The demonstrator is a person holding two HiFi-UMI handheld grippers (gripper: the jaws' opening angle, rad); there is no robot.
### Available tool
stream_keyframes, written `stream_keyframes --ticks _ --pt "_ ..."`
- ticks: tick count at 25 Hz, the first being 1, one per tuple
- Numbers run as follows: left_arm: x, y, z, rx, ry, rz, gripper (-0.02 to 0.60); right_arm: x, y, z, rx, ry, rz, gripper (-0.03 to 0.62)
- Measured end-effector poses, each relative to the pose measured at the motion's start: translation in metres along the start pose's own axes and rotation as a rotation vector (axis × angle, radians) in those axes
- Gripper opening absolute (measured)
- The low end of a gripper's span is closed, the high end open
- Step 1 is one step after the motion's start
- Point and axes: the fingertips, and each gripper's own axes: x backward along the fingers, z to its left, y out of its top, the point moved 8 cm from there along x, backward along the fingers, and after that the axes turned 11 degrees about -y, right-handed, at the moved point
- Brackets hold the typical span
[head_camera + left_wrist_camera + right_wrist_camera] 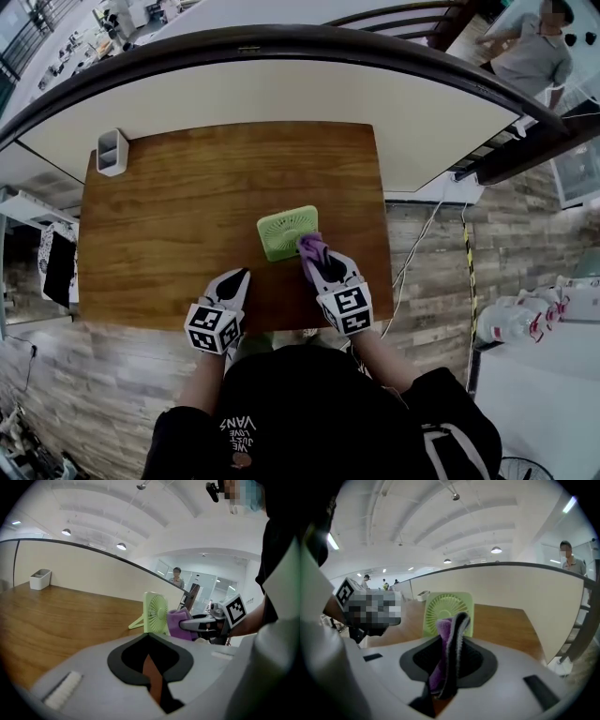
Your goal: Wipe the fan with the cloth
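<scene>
1. While my right gripper (pixel 317 262) clenches its fingers on the purple cloth (pixel 312 247), the cloth touches the front of the green fan (pixel 284 232).
2. The fan stands up on the wooden tabletop (pixel 178 202), leaning on a little leg at its back.
3. My left gripper (pixel 234 281) hangs near the fan, off to its left, with its fingers closed tight on nothing.
4. I think the wiping is going on now. I cannot tell how much of the fan is clean. The top, sides and back look left to do.
5. A white box (pixel 112 151) sits far behind the fan. A person (pixel 536 54) stands well beyond it, past the curved rail (pixel 281 37).
6. Nothing blocks the fan. It looks light, so a hard push might tip it, and my left gripper is not holding it.
</scene>
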Motion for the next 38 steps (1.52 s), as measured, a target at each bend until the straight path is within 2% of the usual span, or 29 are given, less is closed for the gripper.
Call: stream_keyframes --ticks 7,11,17,23,30,38 --pt "0.011 -0.002 0.002 0.014 0.024 -0.024 0.011 -0.019 -0.001 0.067 0.109 0.190 0.013 0.094" --pt "0.020 -0.004 0.003 0.021 0.043 -0.036 0.011 -0.033 -0.001 0.082 0.201 0.226 0.039 0.094" --pt "0.025 -0.006 0.005 0.033 0.057 -0.040 0.011 -0.038 -0.003 0.076 0.228 0.214 0.055 0.094" --pt "0.017 -0.004 0.001 0.028 0.042 -0.039 0.011 -0.027 -0.013 0.049 0.131 0.148 0.089 0.094" --pt "0.001 -0.004 -0.011 0.019 0.012 -0.034 0.011 -0.016 -0.024 0.006 0.070 0.045 0.107 0.094" --pt "-0.003 -0.006 -0.021 0.016 0.027 -0.041 0.011 -0.010 -0.033 -0.031 0.021 -0.039 0.146 0.095"
